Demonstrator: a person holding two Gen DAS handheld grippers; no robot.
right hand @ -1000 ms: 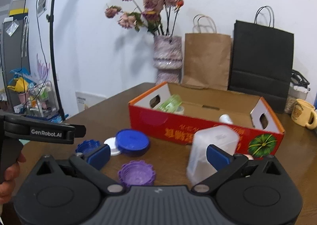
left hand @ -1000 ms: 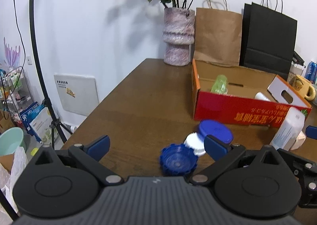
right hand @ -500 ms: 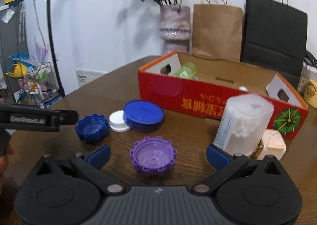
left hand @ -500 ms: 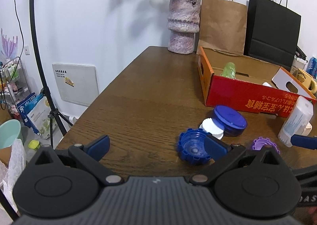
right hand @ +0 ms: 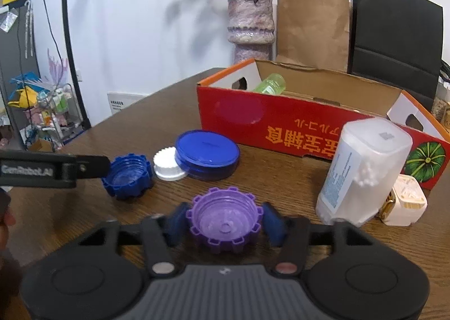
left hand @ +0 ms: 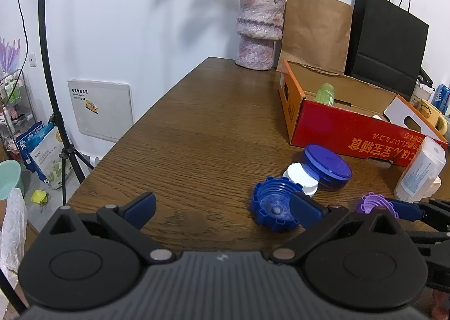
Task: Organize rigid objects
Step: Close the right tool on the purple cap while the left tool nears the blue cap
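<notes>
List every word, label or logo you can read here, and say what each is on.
"GenRobot.AI": on the left gripper's arm, blurred but legible.
Orange East Asian characters, upside down: red side of the cardboard box; not reliably readable.
White bottle label: too small to read.
Wall panel sticker and heading: too small.
Yellow mug print: too small.

**Left wrist view: claw wide, nothing held**

Left claw (left hand: 222,203) gaping over the counter (left hand: 202,134), its right finger overlapping the blue notched cap (left hand: 270,204). White cap (left hand: 302,178) and blue lid (left hand: 327,165) just behind. Red box (left hand: 337,128) beyond.
</notes>
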